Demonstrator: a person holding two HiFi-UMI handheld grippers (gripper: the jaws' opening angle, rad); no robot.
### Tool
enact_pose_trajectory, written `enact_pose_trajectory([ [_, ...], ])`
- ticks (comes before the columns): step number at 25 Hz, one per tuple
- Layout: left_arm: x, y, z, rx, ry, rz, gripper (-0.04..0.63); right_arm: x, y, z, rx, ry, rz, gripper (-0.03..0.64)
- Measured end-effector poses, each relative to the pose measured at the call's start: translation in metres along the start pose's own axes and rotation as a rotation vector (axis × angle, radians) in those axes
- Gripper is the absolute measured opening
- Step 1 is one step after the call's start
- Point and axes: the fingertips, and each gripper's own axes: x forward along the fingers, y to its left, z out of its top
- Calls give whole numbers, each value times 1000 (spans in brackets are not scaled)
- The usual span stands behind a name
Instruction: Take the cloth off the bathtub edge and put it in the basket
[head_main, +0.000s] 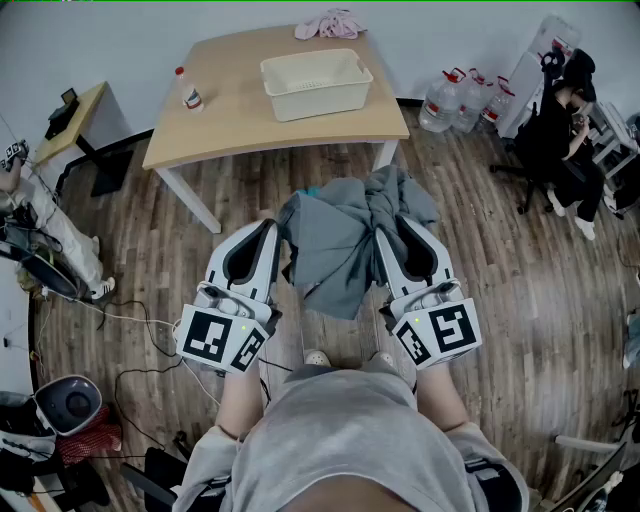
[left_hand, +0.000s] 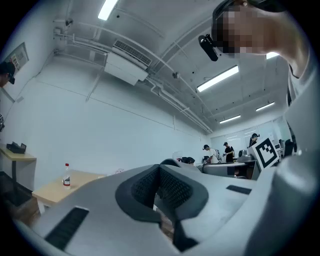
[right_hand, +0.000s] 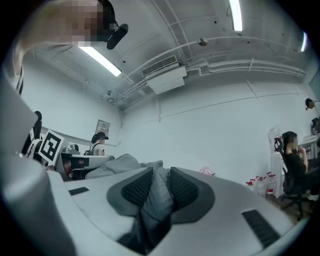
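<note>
Holding cloth aloft — right gripper clamped on it; left gripper's hold barely visible.

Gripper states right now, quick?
Left gripper: closed, apparently pinching a corner of the gray cloth.
Right gripper: closed on the gray cloth.

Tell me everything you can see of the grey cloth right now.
The grey cloth is soft, crumpled fabric, bunched into folds and hanging in the air over the wooden floor, short of the table. The right hand-held gripper pinches a thick fold between its jaws; the left hand-held gripper appears to hold its left edge. Nothing else touches it.
</note>
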Motion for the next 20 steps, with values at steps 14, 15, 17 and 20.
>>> enact_pose_trajectory([
  [14,13,-1,3,-12,-19,-35,0,0,-6,7,-12,-7,-35,117],
  [15,13,-1,3,-11,-20,-38,0,0,-6,7,-13,-9,-39,117],
  [17,13,0,4,-7,-21,-45,0,0,-5,8,-13,-14,-47,117],
  [20,10,5,2,-4,-23,-52,0,1,-2,7,-10,-22,-58,117],
])
